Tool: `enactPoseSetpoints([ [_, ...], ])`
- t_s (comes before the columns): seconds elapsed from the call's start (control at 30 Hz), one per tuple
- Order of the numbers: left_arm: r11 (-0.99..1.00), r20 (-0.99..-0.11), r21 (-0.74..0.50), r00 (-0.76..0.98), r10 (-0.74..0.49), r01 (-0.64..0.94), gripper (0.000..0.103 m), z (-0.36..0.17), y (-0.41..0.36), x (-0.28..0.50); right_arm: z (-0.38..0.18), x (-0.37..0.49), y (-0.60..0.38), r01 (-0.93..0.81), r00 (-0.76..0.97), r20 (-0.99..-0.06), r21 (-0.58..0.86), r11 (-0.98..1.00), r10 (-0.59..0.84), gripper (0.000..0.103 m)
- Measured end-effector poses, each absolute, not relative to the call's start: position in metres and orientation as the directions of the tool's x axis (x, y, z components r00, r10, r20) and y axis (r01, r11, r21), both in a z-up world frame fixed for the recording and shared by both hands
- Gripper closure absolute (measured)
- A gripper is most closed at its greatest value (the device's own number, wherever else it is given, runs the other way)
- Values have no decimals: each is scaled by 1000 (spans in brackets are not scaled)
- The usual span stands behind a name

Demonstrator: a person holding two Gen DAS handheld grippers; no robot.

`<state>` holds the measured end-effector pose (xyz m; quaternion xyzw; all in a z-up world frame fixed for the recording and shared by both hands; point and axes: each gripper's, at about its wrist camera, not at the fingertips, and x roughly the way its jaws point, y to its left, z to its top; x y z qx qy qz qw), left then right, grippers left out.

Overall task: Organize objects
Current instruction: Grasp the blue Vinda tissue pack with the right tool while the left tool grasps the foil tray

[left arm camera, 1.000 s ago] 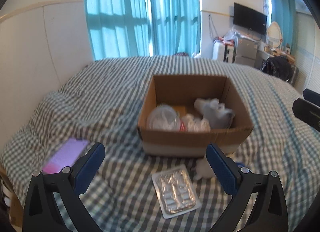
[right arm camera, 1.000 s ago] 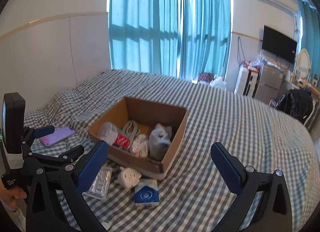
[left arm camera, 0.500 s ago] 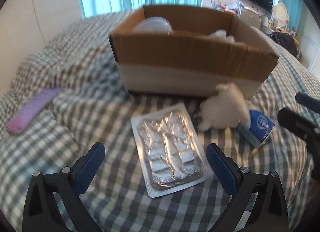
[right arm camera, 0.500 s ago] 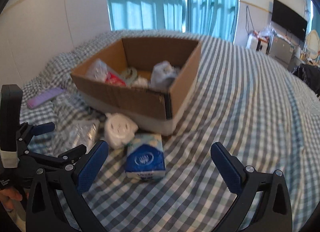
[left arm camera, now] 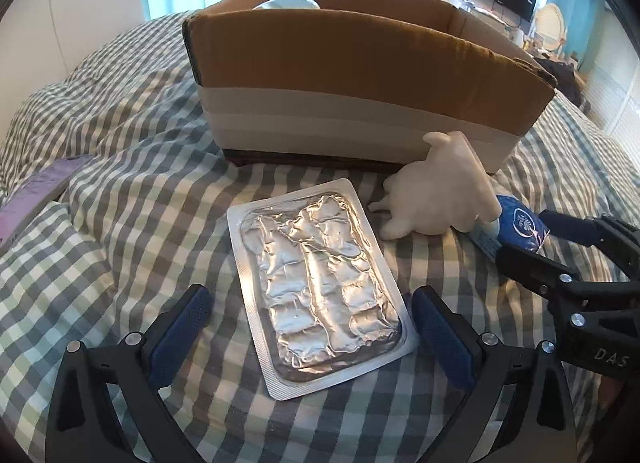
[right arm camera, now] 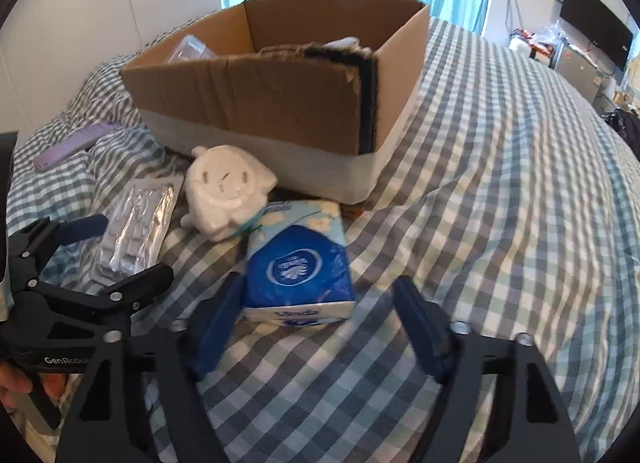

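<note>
A silver blister pack [left arm camera: 320, 287] lies flat on the checked bedspread, and my open left gripper [left arm camera: 308, 327] straddles its near end. A white plush toy [left arm camera: 436, 199] leans by the cardboard box [left arm camera: 360, 75]. A blue tissue pack [right arm camera: 300, 263] lies beside the toy [right arm camera: 226, 187]. My right gripper [right arm camera: 320, 331] is open with its fingers on either side of the tissue pack's near end. The right gripper also shows in the left wrist view [left arm camera: 536, 239], around the tissue pack [left arm camera: 516, 223]. The blister pack shows in the right wrist view [right arm camera: 136, 227].
The box [right arm camera: 280, 95] holds several items, mostly hidden by its wall. A purple flat object [left arm camera: 36, 195] lies on the bedspread at the left. A TV [right arm camera: 592, 35] and cluttered furniture stand far right. The left gripper frame [right arm camera: 80, 295] is close to my right fingers.
Both grippers have moved down and forward toward the bed. The left now straddles the blister pack and the right now straddles the tissue pack. The right fingers have narrowed a little.
</note>
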<state>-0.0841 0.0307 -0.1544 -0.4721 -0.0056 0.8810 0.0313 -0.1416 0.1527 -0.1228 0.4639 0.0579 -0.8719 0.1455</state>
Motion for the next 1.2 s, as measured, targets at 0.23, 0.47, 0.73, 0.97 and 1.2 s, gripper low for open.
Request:
enactPoseSetpoints([
  [0.23, -996, -832, -47, -548, 79, -72, 28, -150, 33, -80, -123, -135, 145, 330, -534, -825, -3, -944, -185, 51],
  [0.47, -996, -837, -55, -541, 86, -74, 28, -144, 25, -78, -116, -123, 145, 305, -562, -811, -23, -952, -160, 52],
  [0.73, -993, -828, -90, -549, 119, -80, 28, -130, 16, -62, -101, -102, 141, 276, -592, -791, -17, -961, -156, 54],
  [0.97, -991, -812, -95, -568, 135, -99, 28, -118, 15, -48, -83, -77, 144, 252, -618, -771, -5, -968, -157, 55],
  [1.2, -989, -784, -97, -603, 148, -116, 28, -96, 19, -35, -55, -61, 144, 246, -662, -735, -27, -969, -147, 55],
])
